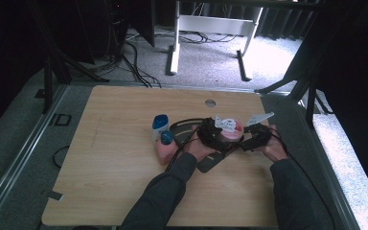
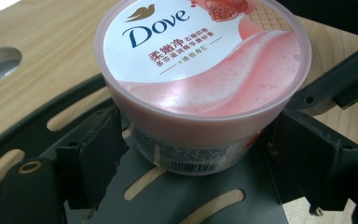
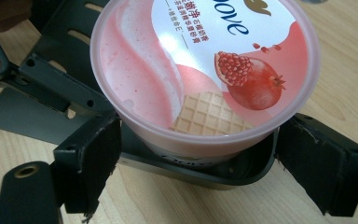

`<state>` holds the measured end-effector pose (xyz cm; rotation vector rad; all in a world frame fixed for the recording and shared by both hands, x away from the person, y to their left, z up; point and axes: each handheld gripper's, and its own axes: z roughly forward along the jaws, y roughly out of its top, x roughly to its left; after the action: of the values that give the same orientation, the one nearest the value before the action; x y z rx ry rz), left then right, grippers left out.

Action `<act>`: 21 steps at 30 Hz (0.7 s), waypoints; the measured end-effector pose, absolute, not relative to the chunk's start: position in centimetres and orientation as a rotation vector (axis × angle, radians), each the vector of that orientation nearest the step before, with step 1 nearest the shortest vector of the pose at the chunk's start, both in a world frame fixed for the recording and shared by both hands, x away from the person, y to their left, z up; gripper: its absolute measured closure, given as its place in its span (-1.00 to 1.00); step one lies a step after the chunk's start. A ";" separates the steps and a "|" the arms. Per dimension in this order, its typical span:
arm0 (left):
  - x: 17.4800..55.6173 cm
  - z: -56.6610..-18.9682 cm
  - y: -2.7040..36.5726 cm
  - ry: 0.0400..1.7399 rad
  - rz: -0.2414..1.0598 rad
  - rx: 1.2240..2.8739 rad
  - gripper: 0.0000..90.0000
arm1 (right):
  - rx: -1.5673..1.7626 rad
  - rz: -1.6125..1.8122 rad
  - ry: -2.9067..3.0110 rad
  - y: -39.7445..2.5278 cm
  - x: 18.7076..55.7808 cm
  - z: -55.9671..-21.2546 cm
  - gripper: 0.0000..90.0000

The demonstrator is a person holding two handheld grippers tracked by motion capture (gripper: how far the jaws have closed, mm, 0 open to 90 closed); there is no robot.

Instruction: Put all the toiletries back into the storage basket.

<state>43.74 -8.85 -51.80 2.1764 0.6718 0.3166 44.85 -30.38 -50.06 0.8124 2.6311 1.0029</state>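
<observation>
Right of centre in the high view, the pink Dove tub (image 1: 231,129) sits on a dark tray (image 1: 206,164) on the bench (image 1: 115,163). Both claws, left (image 2: 191,154) and right (image 3: 191,161), stand apart, flanking its base. Stiff, light, slick plastic; grip the wall below the lid.

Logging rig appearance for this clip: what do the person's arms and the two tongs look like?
Both forearms wear dark grey long sleeves. The left tongs and right tongs are black, each trailing a thin black cable, with a pale three-cornered plate on top. Up close, the jaws are blocky black bars with rough-edged dark pads and small screw holes.
</observation>
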 end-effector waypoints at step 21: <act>44.0 -52.4 -8.7 0.661 0.284 2.241 -0.48 | 0.783 0.854 2.665 -29.9 44.5 -50.8 -0.65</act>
<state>44.02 -8.72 -52.43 2.2413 0.6613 0.2841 44.46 -29.91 -50.75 0.7827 2.6649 0.8540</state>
